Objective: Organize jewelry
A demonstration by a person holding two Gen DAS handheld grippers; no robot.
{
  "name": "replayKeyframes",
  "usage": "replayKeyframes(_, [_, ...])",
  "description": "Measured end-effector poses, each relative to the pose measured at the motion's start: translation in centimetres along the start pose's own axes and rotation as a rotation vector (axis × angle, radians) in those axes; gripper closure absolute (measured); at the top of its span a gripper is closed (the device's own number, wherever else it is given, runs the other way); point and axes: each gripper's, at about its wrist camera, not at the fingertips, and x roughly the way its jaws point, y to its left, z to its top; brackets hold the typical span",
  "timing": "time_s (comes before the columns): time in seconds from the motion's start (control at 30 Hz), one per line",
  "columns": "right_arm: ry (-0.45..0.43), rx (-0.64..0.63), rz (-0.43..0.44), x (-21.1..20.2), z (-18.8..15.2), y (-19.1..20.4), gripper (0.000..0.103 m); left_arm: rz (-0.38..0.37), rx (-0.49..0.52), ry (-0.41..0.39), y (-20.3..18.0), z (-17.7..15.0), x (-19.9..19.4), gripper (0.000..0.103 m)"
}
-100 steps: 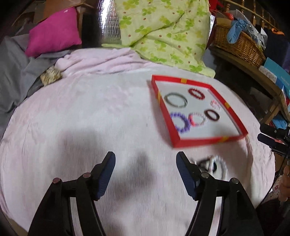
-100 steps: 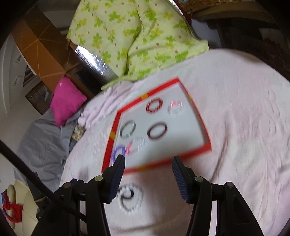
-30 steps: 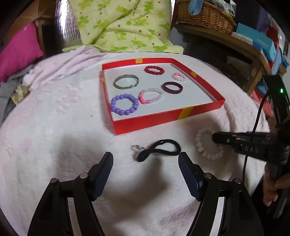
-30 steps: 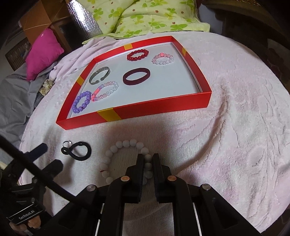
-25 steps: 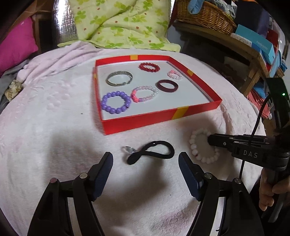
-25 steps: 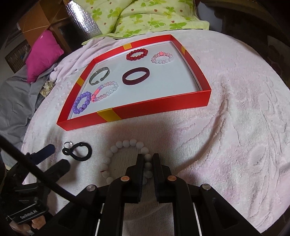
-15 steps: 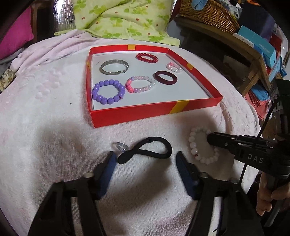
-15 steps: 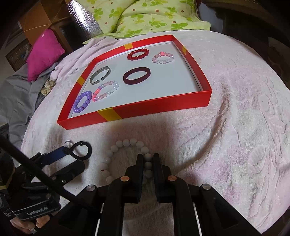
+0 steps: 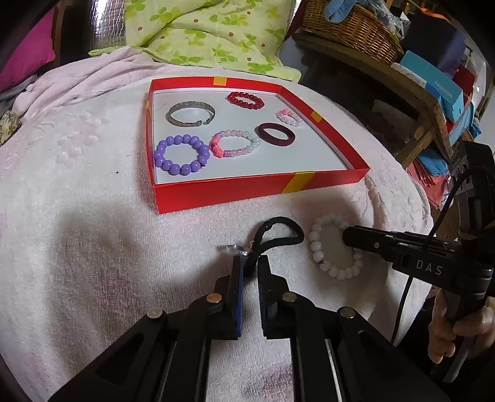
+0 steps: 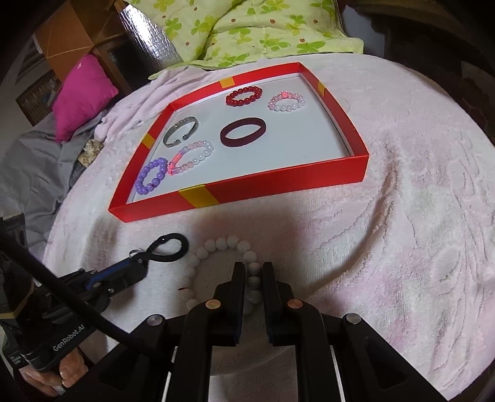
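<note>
Your left hand-held gripper point(image 9: 250, 263) is clamped on the black cord point(image 9: 278, 235), just in front of the red tray point(image 9: 247, 188). Your right hand-held gripper point(image 10: 253, 272) pinches the white bead bracelet point(image 10: 222, 244) (beside the cord, on the pink towel point(image 10: 402, 247)).

A shallow tray point(image 9: 235, 191) is set on the towel-covered table point(image 9: 77, 263), w/ six bracelets laid in it: a bangle cuff point(image 9: 191, 113) at back left, a small bead bracelet point(image 9: 245, 100) at back centre, a tiny bead bracelet point(image 9: 289, 117) at back right, a big-bead bracelet point(image 9: 182, 153) at front left, a mixed bead bracelet point(image 9: 235, 143) just right of it & touching, a solid band point(image 9: 276, 135) further right. In front of the tray a cord bracelet point(image 9: 278, 236) is laid, w/ a round-bead bracelet point(image 9: 332, 247) just beside it on the right. Behind the table a pillow point(image 9: 210, 34) is piled; a basket point(image 9: 349, 26) is seen at back right
</note>
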Motion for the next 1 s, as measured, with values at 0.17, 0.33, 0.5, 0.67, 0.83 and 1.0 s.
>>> replayKeyframes(0.17, [0.016, 0.034, 0.014, 0.2, 0.1, -0.5, 0.090, 0.022, -0.014, -0.004, 0.5, 0.0, -0.1, 0.094])
replayKeyframes(0.33, [0.017, 0.024, 0.003, 0.3, 0.0, -0.3, 0.090, 0.043, -0.037, -0.018, 0.8, 0.3, -0.2, 0.087])
replayKeyframes(0.5, [0.018, 0.023, 0.002, 0.4, 0.0, -0.3, 0.089, 0.081, -0.016, -0.047, 0.2, 0.6, -0.2, 0.055])
replayKeyframes(0.67, [0.017, 0.020, 0.005, 0.5, 0.0, -0.3, 0.089, 0.094, 0.013, -0.042, -0.5, 0.8, 0.6, 0.055])
replayKeyframes(0.83, [0.015, 0.014, 0.006, 0.5, 0.0, -0.3, 0.089, 0.085, 0.038, -0.032, -1.0, 0.8, 1.3, 0.071])
replayKeyframes(1.0, [0.014, 0.011, 0.005, 0.5, 0.0, -0.3, 0.089, 0.094, 0.061, -0.029, -1.4, 0.6, 1.4, 0.080])
